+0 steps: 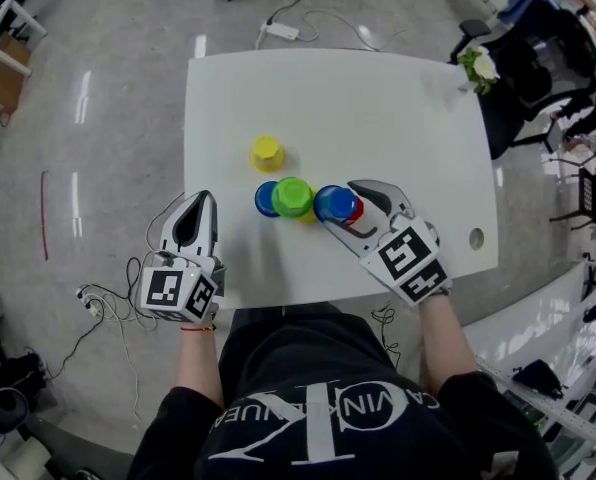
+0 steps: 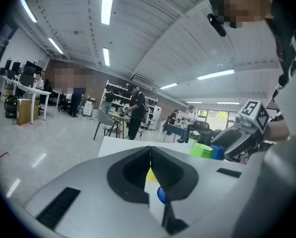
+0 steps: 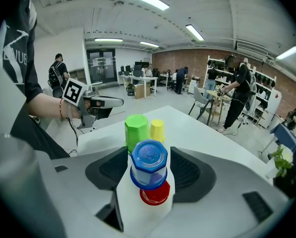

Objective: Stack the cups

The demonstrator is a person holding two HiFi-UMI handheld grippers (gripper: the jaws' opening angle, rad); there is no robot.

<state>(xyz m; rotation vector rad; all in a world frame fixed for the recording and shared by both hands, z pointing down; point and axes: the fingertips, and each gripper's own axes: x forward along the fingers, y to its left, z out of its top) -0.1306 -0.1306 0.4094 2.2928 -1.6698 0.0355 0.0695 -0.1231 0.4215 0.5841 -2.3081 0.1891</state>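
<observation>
Two cups stand stacked between the jaws of my right gripper [image 1: 339,206]: a blue cup [image 3: 149,157] upside down on a red cup [image 3: 154,195], on the white table [image 1: 378,108]. The jaws stand wide on either side, not pressing. Just beside are a green cup [image 1: 293,196] and a second blue cup [image 1: 266,199], with a yellow cup [image 1: 267,152] behind. My left gripper [image 2: 150,150], jaws together and empty, hovers at the table's near left corner.

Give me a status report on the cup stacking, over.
Left tool shut, empty. Right tool open around blue plastic cup stacked on red plastic cup, pads not pressing. Green plastic cup close alongside; nothing blocking.
</observation>
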